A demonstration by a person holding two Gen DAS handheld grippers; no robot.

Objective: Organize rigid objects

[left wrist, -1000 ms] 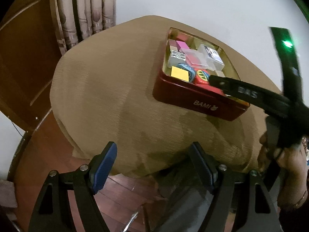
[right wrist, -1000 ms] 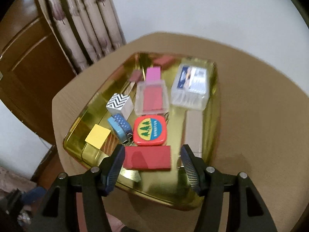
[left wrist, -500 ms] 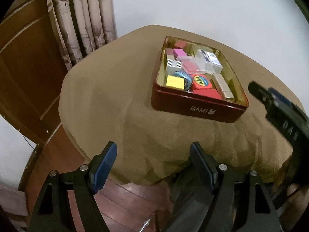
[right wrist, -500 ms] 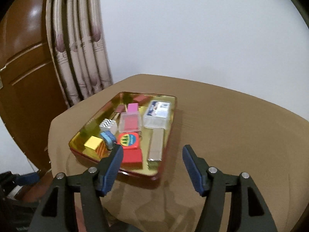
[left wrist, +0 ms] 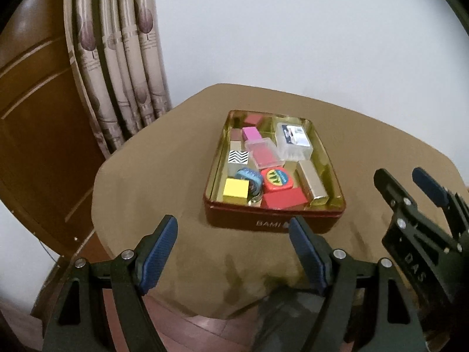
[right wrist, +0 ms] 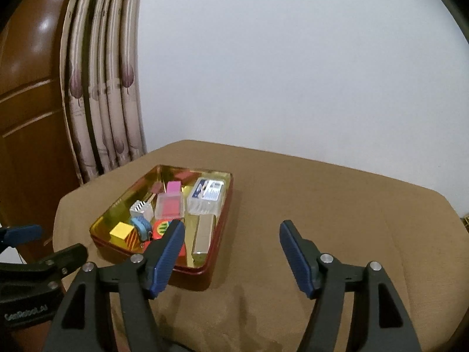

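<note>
My left gripper [left wrist: 233,242] and right gripper [right wrist: 231,250] gape wide, holding nothing. Red BAMI tin [left wrist: 274,223] of blocks sits ahead of left, front-left of right.

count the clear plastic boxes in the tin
2. The labelled clear box sits at the far right of the tin; the clear box with a red insert lies just left of it. Others may be hidden.
</note>
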